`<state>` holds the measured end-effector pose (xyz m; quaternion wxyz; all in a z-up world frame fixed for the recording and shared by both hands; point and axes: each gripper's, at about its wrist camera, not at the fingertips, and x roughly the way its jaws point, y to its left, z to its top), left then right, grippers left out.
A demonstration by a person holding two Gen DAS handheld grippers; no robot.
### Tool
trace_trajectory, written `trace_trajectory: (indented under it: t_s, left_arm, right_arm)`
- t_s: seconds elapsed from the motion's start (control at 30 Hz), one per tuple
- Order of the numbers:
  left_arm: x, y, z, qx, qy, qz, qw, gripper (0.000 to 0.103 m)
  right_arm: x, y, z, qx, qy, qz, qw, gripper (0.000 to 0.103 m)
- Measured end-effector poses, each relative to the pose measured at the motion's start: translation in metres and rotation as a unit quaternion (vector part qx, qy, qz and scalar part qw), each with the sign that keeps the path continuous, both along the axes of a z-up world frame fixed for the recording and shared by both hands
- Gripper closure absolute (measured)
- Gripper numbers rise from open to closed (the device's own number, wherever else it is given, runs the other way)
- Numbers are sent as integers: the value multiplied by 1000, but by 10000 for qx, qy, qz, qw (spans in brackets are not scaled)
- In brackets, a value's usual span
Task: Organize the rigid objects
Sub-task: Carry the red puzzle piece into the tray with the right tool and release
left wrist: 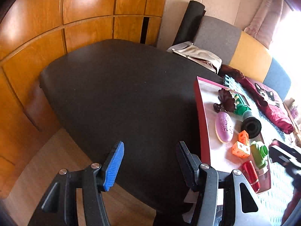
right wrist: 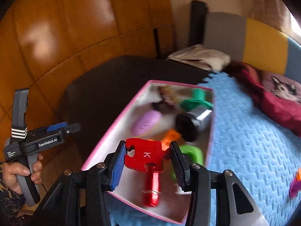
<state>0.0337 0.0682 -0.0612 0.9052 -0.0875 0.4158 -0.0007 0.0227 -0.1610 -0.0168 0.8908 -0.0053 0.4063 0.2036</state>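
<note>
Left wrist view: left gripper (left wrist: 149,166) parted and holding nothing, hovering over dark tabletop (left wrist: 120,86) beside shallow pink-rimmed white cardboard tray (left wrist: 202,124). Purple oval brush (left wrist: 224,127), orange perforated cubes (left wrist: 241,146) and red metal cylinder (left wrist: 250,175) lying in tray.

Right wrist view: right gripper (right wrist: 147,162) clamped on flat red puzzle-edged tile marked K (right wrist: 144,155), poised above tray's near end, over the red cylinder. Advisable: lower over bare tray floor, level tile, release low to avoid bounce.

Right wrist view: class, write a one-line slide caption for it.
Right gripper fingers hold a red block above a pink-rimmed box of toys.
</note>
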Motion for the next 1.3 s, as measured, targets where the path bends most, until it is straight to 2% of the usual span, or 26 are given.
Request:
trace_trajectory:
  t_s: [0.17, 0.2, 0.27, 0.63, 0.83, 1.1, 1.3]
  left_arm:
    - [2, -3, -5, -33, 64, -69, 10000, 44]
    - [2, -4, -5, -32, 66, -87, 9999, 44]
    - [2, -6, -6, -9, 74, -115, 9999, 44]
    - [3, -8, -5, 25, 46, -117, 9999, 44]
    - [-2, -13, 2, 117, -70, -159, 9998, 44]
    - [-13, -27, 19, 319, -351, -373, 9982, 44]
    - [-18, -39, 24, 366, -403, -547, 9970, 44]
  right_arm:
    - [30, 38, -43, -384, 415, 151, 9983, 56]
    - [29, 42, -45, -439, 228, 169, 9986, 57]
    - [31, 45, -48, -507, 150, 160, 9985, 56]
    - [38, 30, -45, -80, 327, 56, 9994, 53]
    - [32, 25, -44, -41, 340, -73, 9994, 53]
    - [16, 8, -26, 61, 64, -367, 9993, 53]
    - [6, -8, -15, 15, -120, -558, 9984, 53]
